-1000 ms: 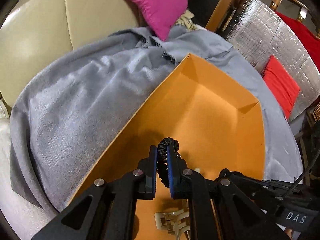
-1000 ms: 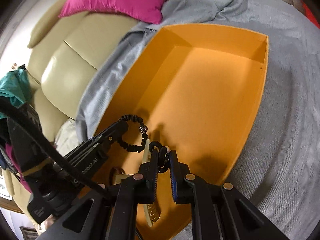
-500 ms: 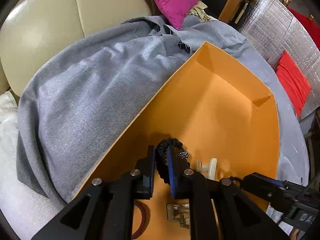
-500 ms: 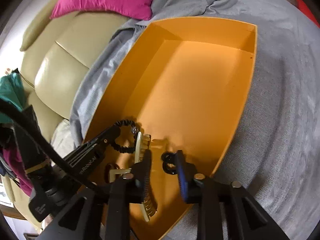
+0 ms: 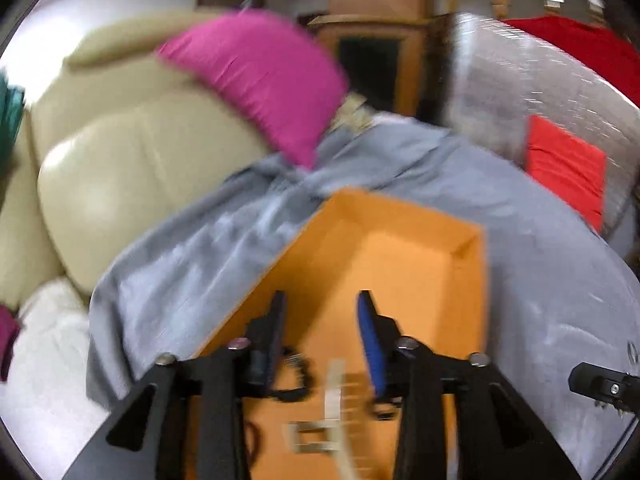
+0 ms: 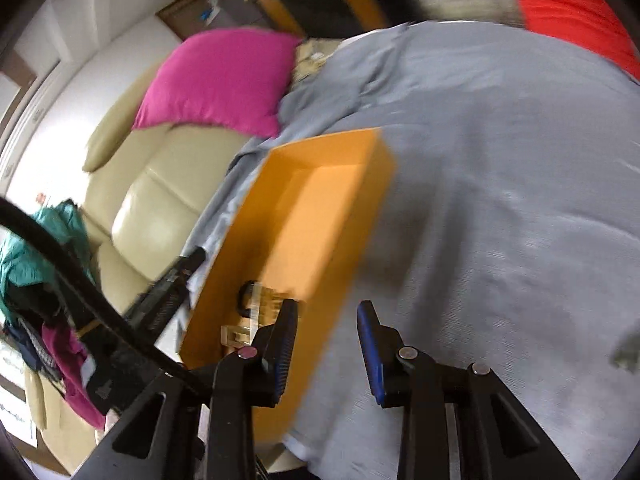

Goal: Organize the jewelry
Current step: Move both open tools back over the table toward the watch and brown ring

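Note:
An orange box [image 5: 400, 272] lies on a grey cloth [image 5: 540, 280]. My left gripper [image 5: 322, 312] hangs above the box's near end, its jaws opening with nothing between them. Below it on the box floor lie a black bead bracelet [image 5: 294, 380], a cream hair claw [image 5: 334, 400] and a small black piece [image 5: 384, 408], all blurred. In the right wrist view my right gripper [image 6: 328, 320] stands open and empty over the grey cloth [image 6: 500, 200], just off the right wall of the orange box [image 6: 320, 216]. The cream claw [image 6: 264, 304] shows inside.
A cream sofa [image 5: 120, 160] with a pink cushion [image 5: 260, 76] stands behind and to the left. A red cushion [image 5: 564, 164] leans on silver padding at the right. A small dark blurred thing [image 6: 626, 350] lies on the cloth at the far right.
The left gripper let go of the black bracelet, which now lies in the box, and drew back and up. The right gripper opened off its small black piece and swung right, off the box.

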`<action>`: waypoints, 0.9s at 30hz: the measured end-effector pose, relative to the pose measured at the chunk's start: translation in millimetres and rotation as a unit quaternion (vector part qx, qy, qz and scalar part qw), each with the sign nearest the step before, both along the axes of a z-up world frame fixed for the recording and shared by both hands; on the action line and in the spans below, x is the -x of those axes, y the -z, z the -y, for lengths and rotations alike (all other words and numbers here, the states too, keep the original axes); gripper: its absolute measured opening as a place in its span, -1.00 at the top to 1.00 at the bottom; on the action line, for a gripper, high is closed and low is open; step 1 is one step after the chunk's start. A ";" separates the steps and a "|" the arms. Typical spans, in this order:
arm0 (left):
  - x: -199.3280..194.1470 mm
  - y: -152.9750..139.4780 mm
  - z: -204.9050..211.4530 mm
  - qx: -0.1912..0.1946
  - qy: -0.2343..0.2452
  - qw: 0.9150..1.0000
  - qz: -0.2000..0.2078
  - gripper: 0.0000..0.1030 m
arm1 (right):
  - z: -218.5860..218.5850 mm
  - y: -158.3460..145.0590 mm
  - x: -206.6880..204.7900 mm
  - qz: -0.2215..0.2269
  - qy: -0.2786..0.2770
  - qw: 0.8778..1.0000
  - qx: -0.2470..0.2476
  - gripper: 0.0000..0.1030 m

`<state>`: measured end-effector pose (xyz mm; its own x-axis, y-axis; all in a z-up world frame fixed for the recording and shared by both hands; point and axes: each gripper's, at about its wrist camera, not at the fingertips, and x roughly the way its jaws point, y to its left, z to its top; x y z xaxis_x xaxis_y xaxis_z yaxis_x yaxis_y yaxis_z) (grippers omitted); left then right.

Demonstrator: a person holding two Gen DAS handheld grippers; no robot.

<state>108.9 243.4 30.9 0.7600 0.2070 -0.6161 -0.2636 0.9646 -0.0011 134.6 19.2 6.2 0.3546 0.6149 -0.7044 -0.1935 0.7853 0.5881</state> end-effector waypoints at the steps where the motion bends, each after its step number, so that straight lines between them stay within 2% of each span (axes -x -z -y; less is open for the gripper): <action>1: 2.1 -4.2 14.6 -0.009 0.017 1.000 0.012 0.07 | 18.2 0.4 4.6 -0.002 0.016 1.000 -0.003 0.35; 3: 5.7 -11.3 47.0 -0.025 0.052 0.998 0.030 0.00 | 56.7 3.7 14.8 -0.006 0.048 0.999 -0.005 0.35; 5: 8.0 -12.5 79.8 -0.036 0.093 0.994 0.037 -0.14 | 93.9 8.3 25.0 -0.009 0.079 0.997 -0.005 0.35; 7: 9.3 -7.9 111.1 -0.035 0.137 0.989 0.032 -0.22 | 132.9 13.9 34.9 -0.016 0.112 0.994 -0.014 0.35; 11: 8.9 7.6 159.9 -0.014 0.204 0.979 0.002 -0.22 | 204.8 26.1 57.6 -0.022 0.181 0.982 -0.044 0.35; 16: 5.1 24.4 202.4 0.009 0.252 0.967 -0.029 -0.22 | 278.9 43.8 81.0 -0.025 0.252 0.964 -0.084 0.34; 21: 1.3 41.8 241.0 0.045 0.285 0.955 -0.066 -0.23 | 332.5 60.2 95.1 -0.032 0.304 0.945 -0.114 0.31; 27: 4.8 57.6 292.1 0.022 0.328 0.941 -0.082 -0.23 | 384.1 65.2 107.5 -0.036 0.359 0.928 -0.095 0.30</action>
<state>104.0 -48.7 -26.7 0.6091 -0.3023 -0.7332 0.3880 0.9199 -0.0570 27.1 -364.9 -59.0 0.6766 0.3536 -0.6459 0.3852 0.5776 0.7197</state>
